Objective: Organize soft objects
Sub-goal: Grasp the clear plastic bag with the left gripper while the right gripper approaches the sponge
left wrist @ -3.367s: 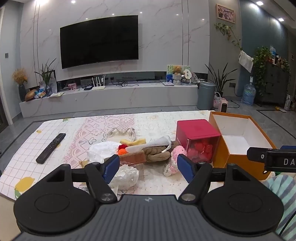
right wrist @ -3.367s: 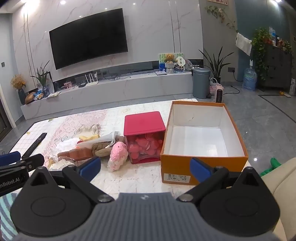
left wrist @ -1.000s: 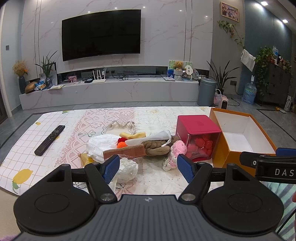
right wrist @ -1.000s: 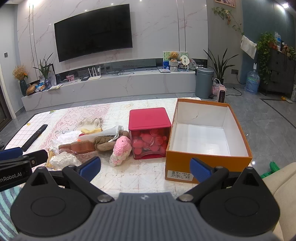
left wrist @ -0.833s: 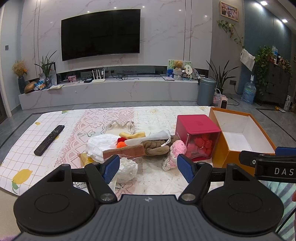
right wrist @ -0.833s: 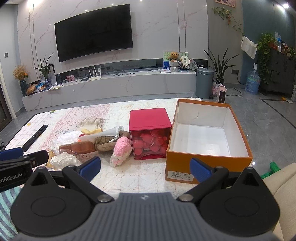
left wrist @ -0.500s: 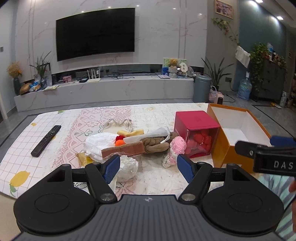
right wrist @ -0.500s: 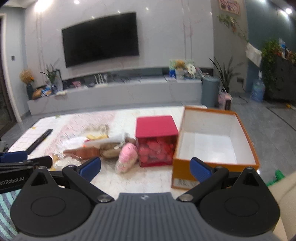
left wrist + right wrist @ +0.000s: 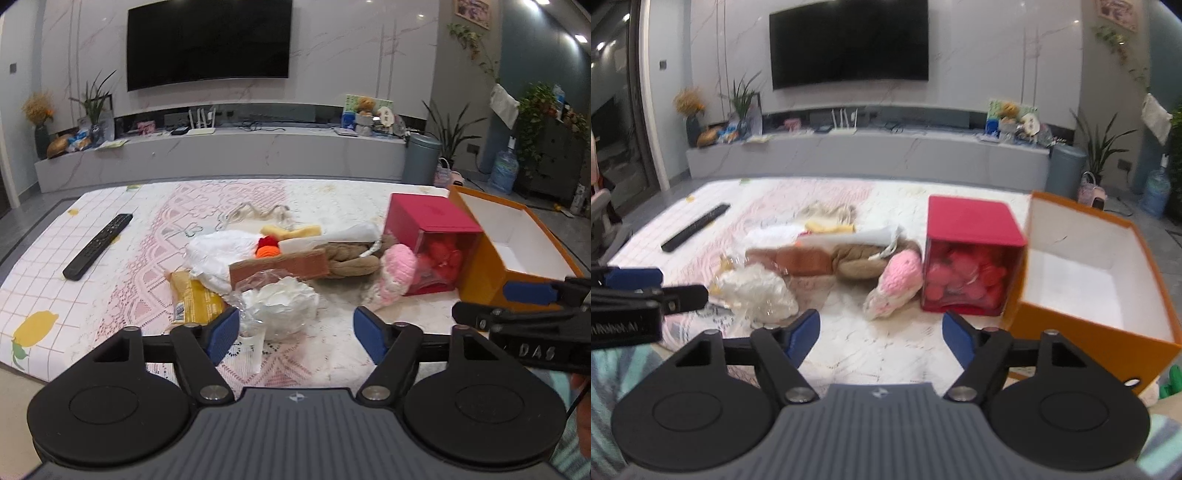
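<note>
A pile of soft things lies mid-table on the lace cloth [image 9: 122, 280]. It holds a pink knitted toy [image 9: 397, 275] [image 9: 899, 282], a brown braided plush [image 9: 351, 258], a white cloth [image 9: 218, 254], red and orange pompoms [image 9: 267, 248] and a white fluffy item in clear plastic [image 9: 280, 304] [image 9: 757, 291]. My left gripper [image 9: 295, 332] hovers just short of the bagged item, its jaws opening with nothing between them. My right gripper [image 9: 879, 332] hangs in front of the pink toy. Its jaws are closing on nothing, and its view is blurred by motion.
An open orange box [image 9: 1097, 266] with a white inside stands at the right. A red-lidded clear box [image 9: 971, 258] of red balls sits against it. A yellow packet [image 9: 194, 299] lies left of the pile and a black remote [image 9: 98, 245] farther left.
Both grippers have come forward and down toward the pile, which now looks larger. The right gripper's fingers have drawn closer together and its view has swung slightly left.
</note>
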### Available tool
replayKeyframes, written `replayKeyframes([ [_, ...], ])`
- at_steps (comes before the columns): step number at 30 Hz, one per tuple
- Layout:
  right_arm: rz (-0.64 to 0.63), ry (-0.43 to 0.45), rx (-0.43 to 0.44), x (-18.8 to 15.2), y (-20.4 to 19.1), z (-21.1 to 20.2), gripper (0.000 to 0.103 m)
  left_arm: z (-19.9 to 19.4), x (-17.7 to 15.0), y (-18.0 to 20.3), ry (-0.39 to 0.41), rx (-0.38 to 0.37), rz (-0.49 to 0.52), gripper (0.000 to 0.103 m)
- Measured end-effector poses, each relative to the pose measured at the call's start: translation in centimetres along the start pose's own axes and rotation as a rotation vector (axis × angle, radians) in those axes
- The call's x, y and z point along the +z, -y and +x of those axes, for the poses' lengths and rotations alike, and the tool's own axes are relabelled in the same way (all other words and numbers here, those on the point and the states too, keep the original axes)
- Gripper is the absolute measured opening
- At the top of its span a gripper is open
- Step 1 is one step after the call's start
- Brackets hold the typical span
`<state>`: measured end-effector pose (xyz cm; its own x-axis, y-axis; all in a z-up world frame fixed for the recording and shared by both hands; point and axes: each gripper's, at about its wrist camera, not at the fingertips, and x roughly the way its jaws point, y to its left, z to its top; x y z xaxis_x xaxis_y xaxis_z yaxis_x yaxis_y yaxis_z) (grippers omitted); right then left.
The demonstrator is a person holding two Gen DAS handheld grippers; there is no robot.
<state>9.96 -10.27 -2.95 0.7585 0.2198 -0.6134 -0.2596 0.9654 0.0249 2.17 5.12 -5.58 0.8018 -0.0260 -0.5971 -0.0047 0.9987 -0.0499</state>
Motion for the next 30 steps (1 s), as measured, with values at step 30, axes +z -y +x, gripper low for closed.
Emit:
replayKeyframes([
  [30, -0.082, -0.156, 0.104, 0.3, -2.0, 13.8, 0.065, 11.5, 0.6, 0.4, -0.092, 0.105, -0.104, 0.078],
])
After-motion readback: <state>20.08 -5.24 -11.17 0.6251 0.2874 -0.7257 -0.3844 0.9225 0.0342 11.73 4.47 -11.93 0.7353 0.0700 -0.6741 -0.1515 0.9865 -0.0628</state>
